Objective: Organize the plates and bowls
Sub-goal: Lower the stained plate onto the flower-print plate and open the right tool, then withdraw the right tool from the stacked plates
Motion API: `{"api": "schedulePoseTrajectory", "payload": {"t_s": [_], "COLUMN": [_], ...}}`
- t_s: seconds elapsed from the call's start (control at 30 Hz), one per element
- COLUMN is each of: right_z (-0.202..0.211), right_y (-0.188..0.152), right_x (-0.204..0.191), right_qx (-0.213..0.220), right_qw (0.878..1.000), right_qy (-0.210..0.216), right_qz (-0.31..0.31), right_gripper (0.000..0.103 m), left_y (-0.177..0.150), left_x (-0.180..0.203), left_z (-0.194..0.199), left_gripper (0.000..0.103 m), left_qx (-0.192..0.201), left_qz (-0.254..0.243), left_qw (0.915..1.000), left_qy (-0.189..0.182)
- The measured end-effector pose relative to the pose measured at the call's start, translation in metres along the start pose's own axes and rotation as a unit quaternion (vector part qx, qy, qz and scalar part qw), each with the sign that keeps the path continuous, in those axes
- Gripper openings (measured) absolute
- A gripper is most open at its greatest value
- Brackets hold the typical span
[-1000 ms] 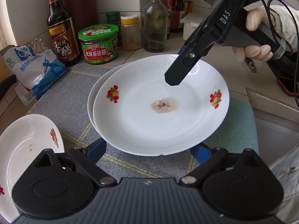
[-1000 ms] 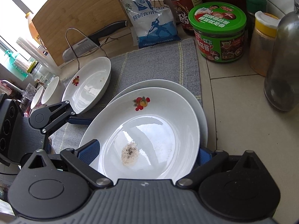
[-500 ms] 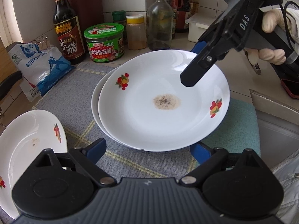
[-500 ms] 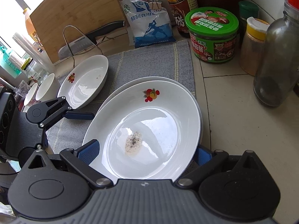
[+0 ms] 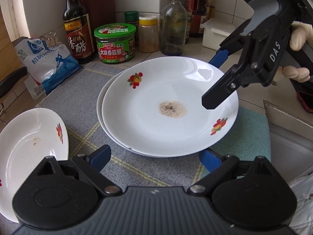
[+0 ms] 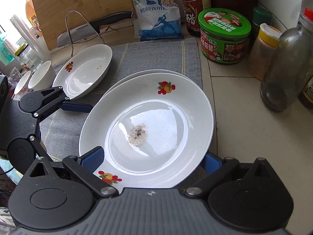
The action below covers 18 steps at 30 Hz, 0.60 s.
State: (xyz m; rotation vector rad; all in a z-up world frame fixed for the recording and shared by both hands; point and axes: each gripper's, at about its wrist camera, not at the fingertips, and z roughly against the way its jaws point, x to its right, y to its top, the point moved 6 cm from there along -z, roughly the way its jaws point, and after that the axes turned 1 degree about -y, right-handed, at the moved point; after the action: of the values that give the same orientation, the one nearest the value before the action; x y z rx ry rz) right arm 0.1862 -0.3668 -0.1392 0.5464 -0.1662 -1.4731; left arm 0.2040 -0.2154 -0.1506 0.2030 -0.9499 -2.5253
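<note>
A white plate with fruit prints and a brown stain (image 5: 170, 107) lies stacked on a second white plate (image 5: 100, 107) on the grey mat; the stack also shows in the right wrist view (image 6: 156, 117). My left gripper (image 5: 154, 157) is open, with its fingers at the stack's near edge. My right gripper (image 6: 154, 161) is open and straddles the opposite edge of the top plate. In the left wrist view its black finger (image 5: 217, 98) hangs over the plate. A third plate (image 5: 29, 146) lies at the left; it also shows in the right wrist view (image 6: 84, 72), next to two white bowls (image 6: 37, 76).
Behind the plates stand a vinegar bottle (image 5: 75, 29), a green-lidded jar (image 5: 115, 43), a spice jar (image 5: 148, 34), a glass bottle (image 5: 173, 25) and a salt bag (image 5: 49, 62). A knife (image 6: 92, 27) and cutting board (image 6: 82, 5) stand at the back left. A sink edge (image 5: 289, 121) lies at the right.
The top plate has come down onto the lower plate and sits nearly centred on it. My right gripper has drawn back toward the plate's edge. Both cameras have pulled back slightly.
</note>
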Motion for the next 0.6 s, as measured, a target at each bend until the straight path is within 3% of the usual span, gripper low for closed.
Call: {"api": "schedulePoseTrajectory", "payload": {"t_s": [0.23, 0.47, 0.6], "right_z": [0.002, 0.014, 0.023], "right_y": [-0.006, -0.006, -0.001], "right_x": [-0.002, -0.013, -0.026], "right_qx": [0.006, 0.048, 0.082], "right_qw": [1.0, 0.996, 0.986], "right_qy": [-0.009, -0.063, -0.116], "right_qz": [0.001, 0.043, 0.091], "right_gripper": [0.103, 0.103, 0.103], "left_y": [-0.002, -0.005, -0.013], "left_x": [0.002, 0.004, -0.002], "left_z": [0.005, 0.028, 0.044], "left_gripper": [0.096, 0.096, 0.096], "left_qx": [0.007, 0.034, 0.044], "left_qz": [0.015, 0.037, 0.07], "left_qw": [0.9998, 0.998, 0.9946], "left_qy": [0.012, 0.039, 0.063]}}
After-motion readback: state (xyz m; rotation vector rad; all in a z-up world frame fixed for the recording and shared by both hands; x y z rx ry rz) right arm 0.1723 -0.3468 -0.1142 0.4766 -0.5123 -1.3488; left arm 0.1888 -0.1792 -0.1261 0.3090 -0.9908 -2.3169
